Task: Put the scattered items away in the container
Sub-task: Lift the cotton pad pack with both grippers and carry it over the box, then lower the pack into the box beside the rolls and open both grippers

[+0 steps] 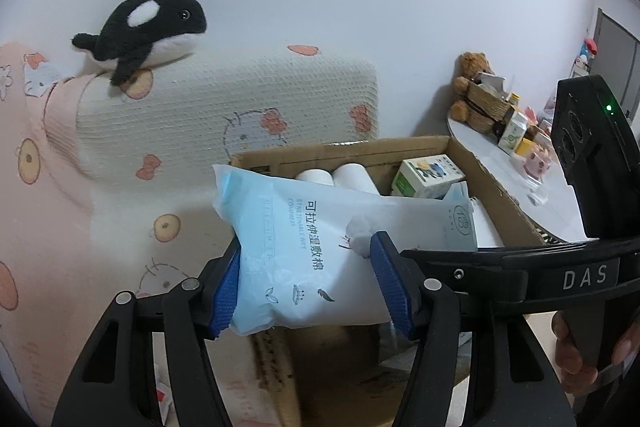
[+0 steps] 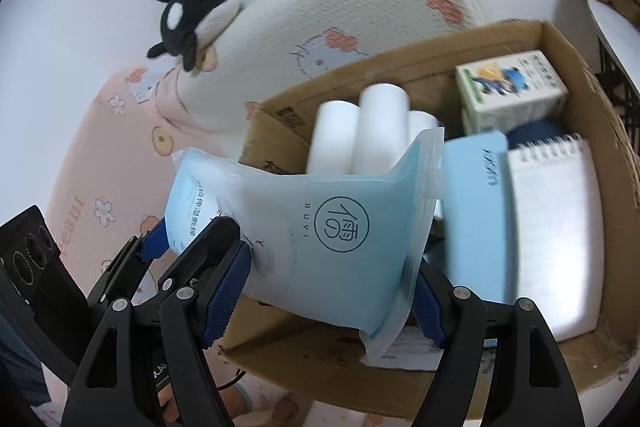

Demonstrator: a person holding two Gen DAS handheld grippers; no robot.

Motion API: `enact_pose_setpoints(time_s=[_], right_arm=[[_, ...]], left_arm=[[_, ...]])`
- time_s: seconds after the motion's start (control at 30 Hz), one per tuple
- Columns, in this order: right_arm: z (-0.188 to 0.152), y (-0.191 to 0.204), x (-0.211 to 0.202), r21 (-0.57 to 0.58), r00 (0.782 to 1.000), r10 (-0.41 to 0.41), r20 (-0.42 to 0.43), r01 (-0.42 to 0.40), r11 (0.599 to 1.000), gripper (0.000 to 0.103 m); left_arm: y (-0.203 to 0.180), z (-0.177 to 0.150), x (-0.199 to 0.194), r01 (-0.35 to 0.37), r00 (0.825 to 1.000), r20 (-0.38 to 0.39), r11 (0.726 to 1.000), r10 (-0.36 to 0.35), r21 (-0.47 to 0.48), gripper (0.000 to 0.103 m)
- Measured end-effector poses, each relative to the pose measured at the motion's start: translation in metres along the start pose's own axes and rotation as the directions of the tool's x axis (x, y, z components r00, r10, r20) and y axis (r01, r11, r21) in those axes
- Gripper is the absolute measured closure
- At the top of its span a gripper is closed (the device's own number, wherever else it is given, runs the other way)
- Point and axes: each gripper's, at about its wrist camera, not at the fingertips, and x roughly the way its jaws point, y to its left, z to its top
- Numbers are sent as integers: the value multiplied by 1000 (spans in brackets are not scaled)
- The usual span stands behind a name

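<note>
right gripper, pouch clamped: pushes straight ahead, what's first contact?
Likely the white rolls standing in the cardboard box: the pouch held by the right gripper leads toward them. Depth is uncertain.

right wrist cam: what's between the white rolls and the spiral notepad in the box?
A light blue flat pack, standing against the spiral notepad, right of the white rolls. The held pouch overlaps its lower edge. Right wrist view shows it.

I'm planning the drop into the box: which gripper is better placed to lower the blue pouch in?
Right, probably. The right gripper holds the blue pouch at the end already above the cardboard box. The left gripper grips the end outside the box's near wall, over the bedding.
</note>
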Motion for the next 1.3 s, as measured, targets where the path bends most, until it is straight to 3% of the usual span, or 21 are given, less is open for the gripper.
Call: enact_pose_setpoints(time_s=[0.23, 0.3, 0.53, 0.7, 0.9, 1.0, 1.1, 1.3], right_arm=[[-5, -13, -10, -9, 1000, 14, -9, -15, 1000, 32], [-6, -19, -12, -10, 1000, 16, -19, -17, 1000, 37], [-7, -41, -22, 6, 998, -45, -34, 45, 999, 50], [-8, -49, -27, -15, 994, -91, -52, 91, 996, 54], [-7, -65, -33, 14, 990, -125, -68, 126, 992, 54], [-3, -77, -36, 31, 986, -152, -75, 155, 987, 54], [-2, -84, -36, 29, 987, -142, -80, 144, 989, 59], [-3, -79, -32, -15, 981, -180, -66, 180, 984, 61]], left_arm=[[-6, -3, 2, -2, 1000, 0, 999, 2, 40, 52], [-8, -5, 5, 7, 1000, -23, 998, -6, 55, 56], [-22, -18, 22, -10, 992, -125, 992, 26, 129, 76], [-30, -23, 25, 0, 988, -153, 987, 25, 161, 82], [-46, -34, 28, 48, 978, -207, 968, 4, 246, 83], [-51, -41, 32, 43, 973, -231, 955, 27, 292, 83], [-49, -41, 32, 48, 971, -238, 956, 23, 291, 83], [-31, -28, 21, -17, 986, -158, 970, 57, 243, 82]])
